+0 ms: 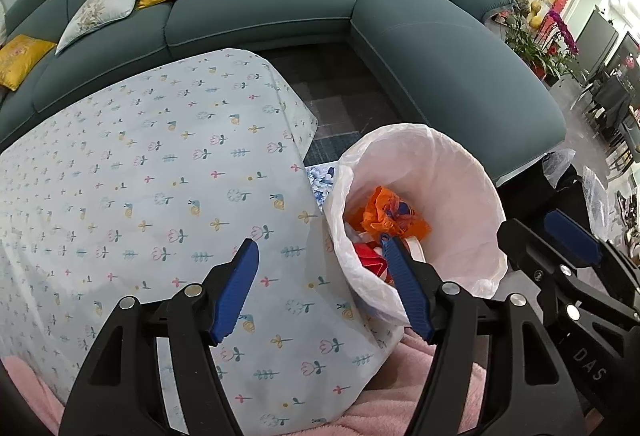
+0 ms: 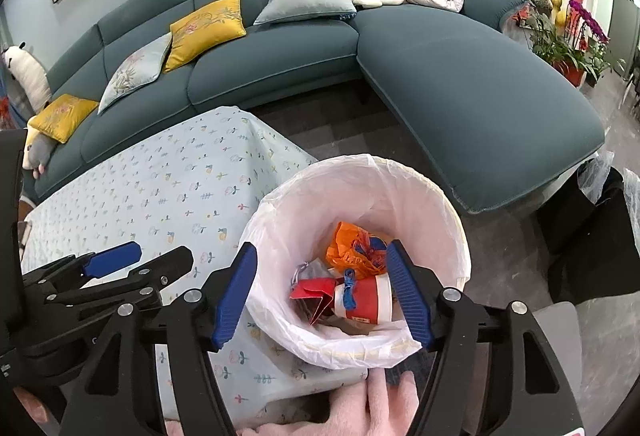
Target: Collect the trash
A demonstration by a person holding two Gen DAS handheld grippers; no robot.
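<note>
Trash sits at the bottom of the bin [image 2: 452, 236], all inside the white liner [image 2: 288, 228]: a red and white paper cup [image 2: 366, 300], a crumpled orange bag [image 2: 348, 248], a red folded carton [image 2: 316, 294], and a blue string [image 2: 350, 286] draped over the cup. The cup lies on its side, long axis running roughly left-right in the right wrist view, with its white-banded rim to the right and the other end toward the carton. The orange bag is a wad with no clear axis and rests on the far side of the cup, touching it. The liner is folded out over the bin rim, likely so it stays open for drops.

The bin stands on the floor just beside the near right corner of the table [image 1: 120, 163], which is draped in a pale flowered cloth; the liner touches or nearly touches the cloth hanging at that corner. No trash shows on the table top in either view, so collection looks close to done.

The right gripper [image 2: 322, 294] hangs right over the bin mouth, jaws spread and holding nothing, a position that fits a drop into the bin. The left gripper [image 1: 320, 292] hovers over the table's right edge next to the bin, jaws also spread and empty, one finger overlapping the bin opening in its own view.

Beyond the table is a teal sofa [image 2: 460, 75] with cushions.
</note>
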